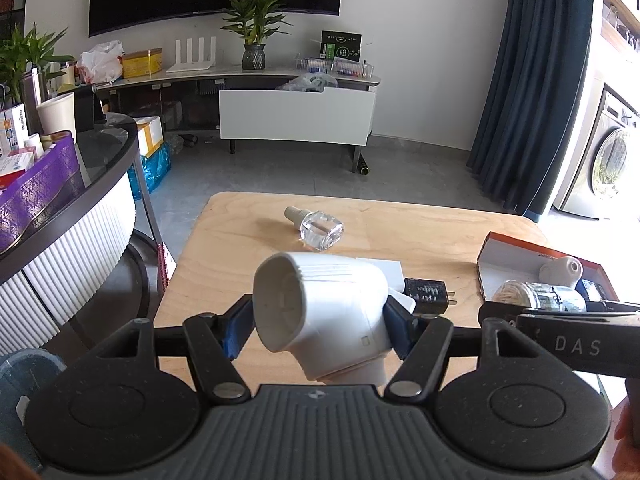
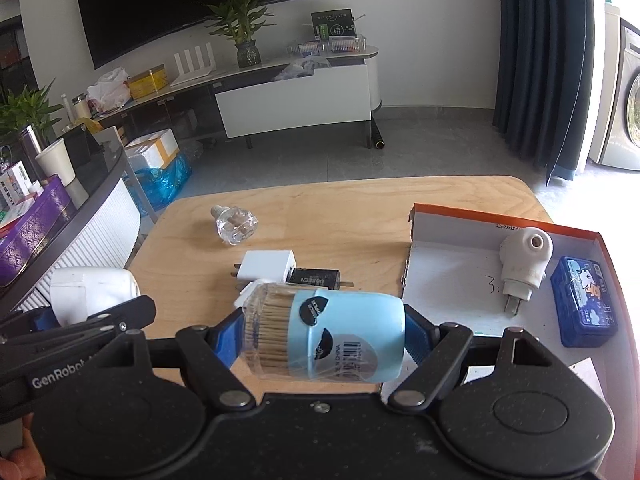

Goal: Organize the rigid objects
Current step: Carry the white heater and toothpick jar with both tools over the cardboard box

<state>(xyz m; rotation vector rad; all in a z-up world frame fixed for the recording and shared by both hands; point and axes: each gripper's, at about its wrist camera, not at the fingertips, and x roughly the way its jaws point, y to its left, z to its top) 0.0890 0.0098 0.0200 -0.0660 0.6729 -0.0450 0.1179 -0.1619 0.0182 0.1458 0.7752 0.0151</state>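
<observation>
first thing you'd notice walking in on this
Both tools are full: the left tool grips a white plug-in device above the near edge of the wooden table, and the right tool holds a blue toothpick jar lying sideways. To the right, an orange-rimmed box already holds a cream plug and a blue case.

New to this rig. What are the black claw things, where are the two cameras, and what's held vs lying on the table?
Each claw is a hand-held two-finger gripper with a fisheye camera looking along its fingers; no robot arm. The left gripper is shut on a white plug-in device. The right gripper is shut on a blue toothpick jar. On the wooden table lie a clear bottle, a white charger and a black charger. The orange box holds a cream plug-in device and a blue case.
</observation>
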